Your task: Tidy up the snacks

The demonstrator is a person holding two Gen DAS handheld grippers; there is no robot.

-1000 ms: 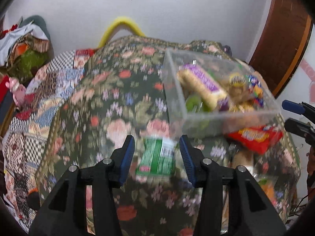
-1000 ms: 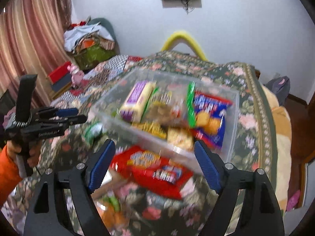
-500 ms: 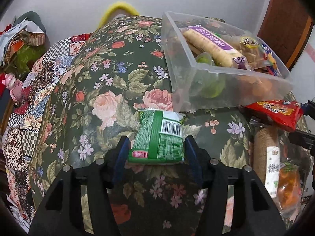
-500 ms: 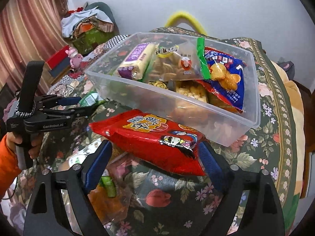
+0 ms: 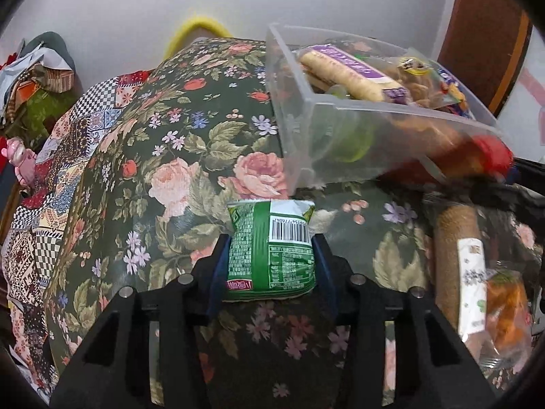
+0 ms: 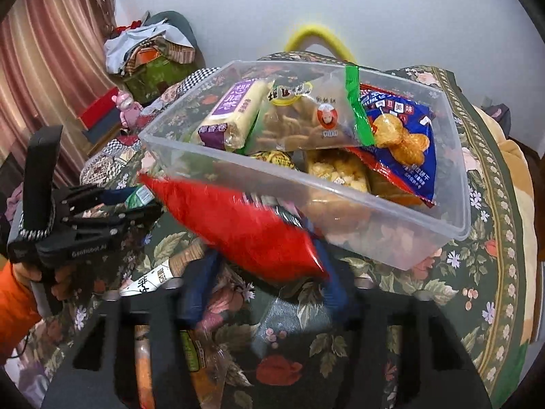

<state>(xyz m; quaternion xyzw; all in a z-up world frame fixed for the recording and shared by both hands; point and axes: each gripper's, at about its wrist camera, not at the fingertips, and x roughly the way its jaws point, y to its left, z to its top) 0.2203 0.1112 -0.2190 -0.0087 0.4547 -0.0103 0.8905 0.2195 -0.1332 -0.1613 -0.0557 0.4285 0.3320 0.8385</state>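
Since half a second ago, both of my grippers have closed on packets: the red one that lay flat on the cloth is now lifted and blurred, and the green one is pinched where before it merely sat between the fingers. Largest in view is the floral tablecloth point(image 5: 143, 170), dark green with pink roses. On it stands the clear plastic bin point(image 6: 402, 201), holding a purple-labelled roll of biscuits point(image 6: 235, 112), a clear bag of brown snacks point(image 6: 306, 122) and a blue cracker packet point(image 6: 405, 133). My right gripper point(image 6: 262, 283) has its fingers narrowed onto the red snack packet point(image 6: 245, 228), which tilts up against the bin's near wall, its far end raised. My left gripper point(image 5: 270, 266) holds the green snack packet point(image 5: 272, 248) by both side edges, barcode up, just in front of the bin's near corner; I cannot tell whether it is clear of the cloth. Right of it lie a brown biscuit roll point(image 5: 456, 248) and an orange packet point(image 5: 507, 303), touching each other.
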